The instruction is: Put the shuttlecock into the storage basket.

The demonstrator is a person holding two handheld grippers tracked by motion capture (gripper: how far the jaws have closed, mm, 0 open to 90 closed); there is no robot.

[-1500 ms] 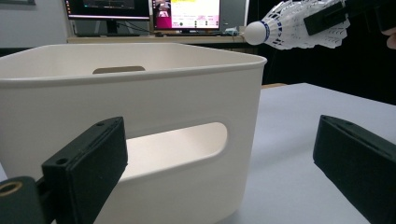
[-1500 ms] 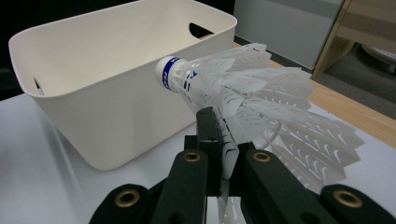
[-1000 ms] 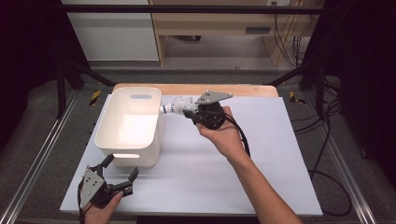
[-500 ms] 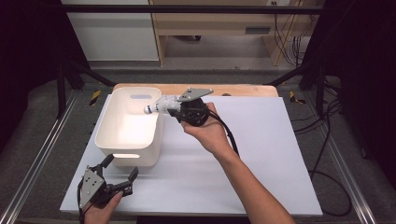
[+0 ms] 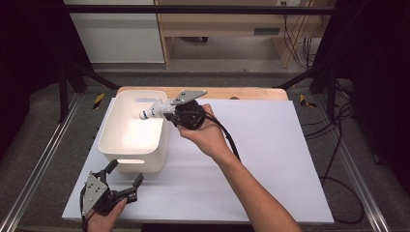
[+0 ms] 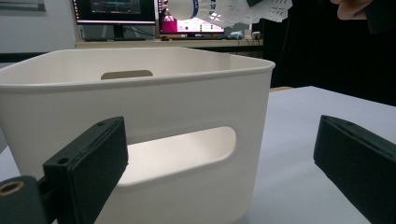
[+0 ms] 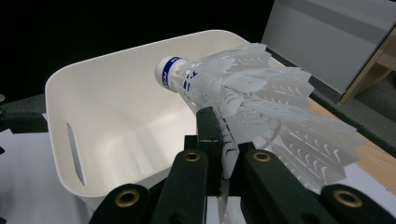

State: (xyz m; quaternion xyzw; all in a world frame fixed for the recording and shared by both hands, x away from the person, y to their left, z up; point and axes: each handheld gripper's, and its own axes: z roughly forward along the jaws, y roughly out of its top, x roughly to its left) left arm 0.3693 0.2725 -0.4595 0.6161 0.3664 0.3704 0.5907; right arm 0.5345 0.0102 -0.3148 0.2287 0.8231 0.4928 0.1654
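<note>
Between the clenched jaws of the right gripper (image 7: 224, 140), a white shuttlecock (image 7: 243, 98) is pinched by its feather skirt, its cork tip jutting ahead over the white plastic bin (image 7: 93, 116). Facing that bin's handle slot, the left gripper (image 6: 219, 163) has its jaws spread wide, nothing between them.

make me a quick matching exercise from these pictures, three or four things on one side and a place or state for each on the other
Things:
1. shuttlecock
2. white bin
3. left gripper
4. right gripper

States:
A. jaws open, low on the table near the bin's handle slot
B. empty, standing on the white table
C. held by its feathers over the bin
D. jaws shut on feathers

Pairs: 1-C, 2-B, 3-A, 4-D
</note>
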